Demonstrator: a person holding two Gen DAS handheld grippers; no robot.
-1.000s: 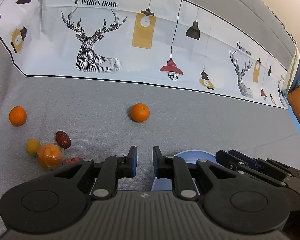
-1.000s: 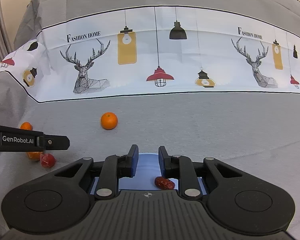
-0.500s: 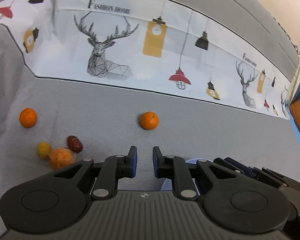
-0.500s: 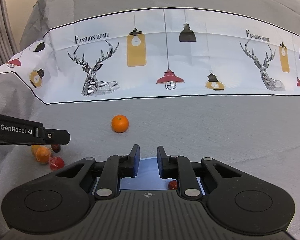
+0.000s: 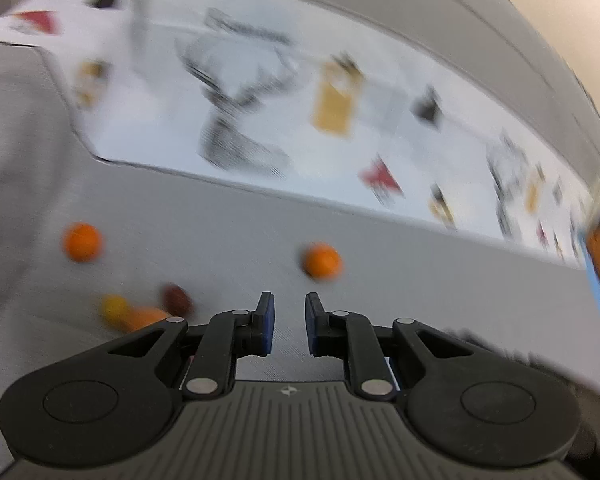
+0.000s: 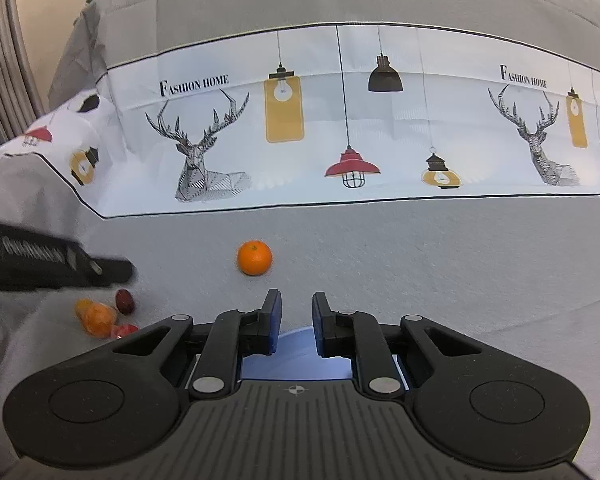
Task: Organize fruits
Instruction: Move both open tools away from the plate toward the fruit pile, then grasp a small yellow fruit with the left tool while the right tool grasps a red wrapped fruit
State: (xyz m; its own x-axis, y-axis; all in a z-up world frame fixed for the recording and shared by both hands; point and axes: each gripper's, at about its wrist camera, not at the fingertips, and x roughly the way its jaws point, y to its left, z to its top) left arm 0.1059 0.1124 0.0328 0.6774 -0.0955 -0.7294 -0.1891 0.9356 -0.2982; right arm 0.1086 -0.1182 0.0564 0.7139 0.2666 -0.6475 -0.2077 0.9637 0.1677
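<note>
Orange tangerine (image 6: 254, 258); grey cloth (image 6: 420, 264), white band with deer, lamps; pale-blue plate (image 6: 296, 354).

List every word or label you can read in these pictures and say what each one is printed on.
"FASHION HOME": printed on the white band of the tablecloth, above the left deer.
"FASHION HOME": on the same band, above the right deer.
White lettering on the left claw's black side: too blurred to read.
Left wrist view: the print is motion-blurred, unreadable.

Cloth (image 6: 420, 264) grey, matt, finely rough weave; printed band smoother; right gripper (image 6: 296, 322) matt black plastic, blue pads; orange (image 6: 254, 257) dimpled, slightly glossy.
</note>
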